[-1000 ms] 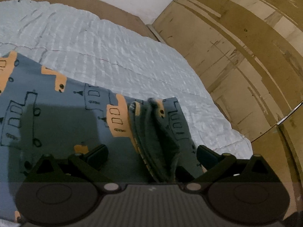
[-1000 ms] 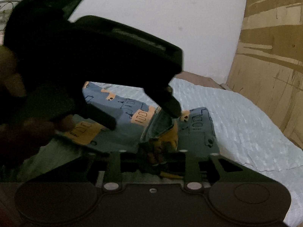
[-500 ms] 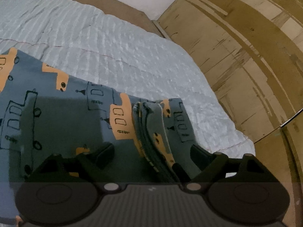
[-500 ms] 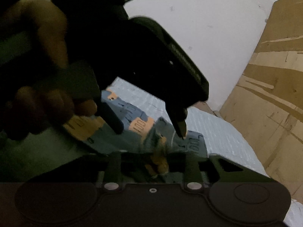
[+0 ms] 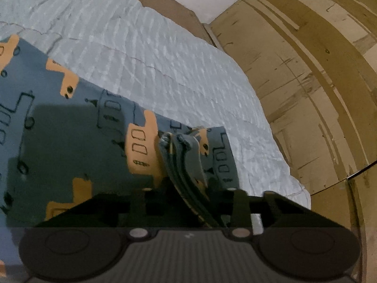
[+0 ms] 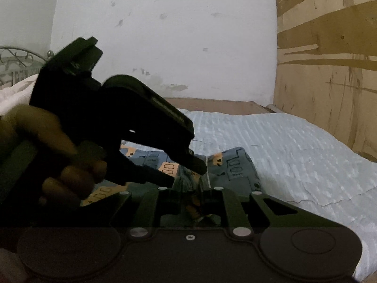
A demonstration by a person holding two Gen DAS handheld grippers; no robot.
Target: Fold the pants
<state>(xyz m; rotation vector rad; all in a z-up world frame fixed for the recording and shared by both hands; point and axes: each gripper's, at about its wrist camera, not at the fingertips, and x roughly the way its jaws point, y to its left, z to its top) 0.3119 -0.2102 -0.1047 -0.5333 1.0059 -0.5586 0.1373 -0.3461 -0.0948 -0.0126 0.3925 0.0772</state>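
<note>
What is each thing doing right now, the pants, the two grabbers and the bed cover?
pants: lying on the bed, one bunched edge lifted.
left gripper: jaws closing on that bunched edge.
right gripper: jaws closing, pinching the same fold.
bed cover: spread out, wrinkled.

Pale quilt (image 5: pixel 188 54), wooden panelling (image 5: pixel 318 82)
</note>
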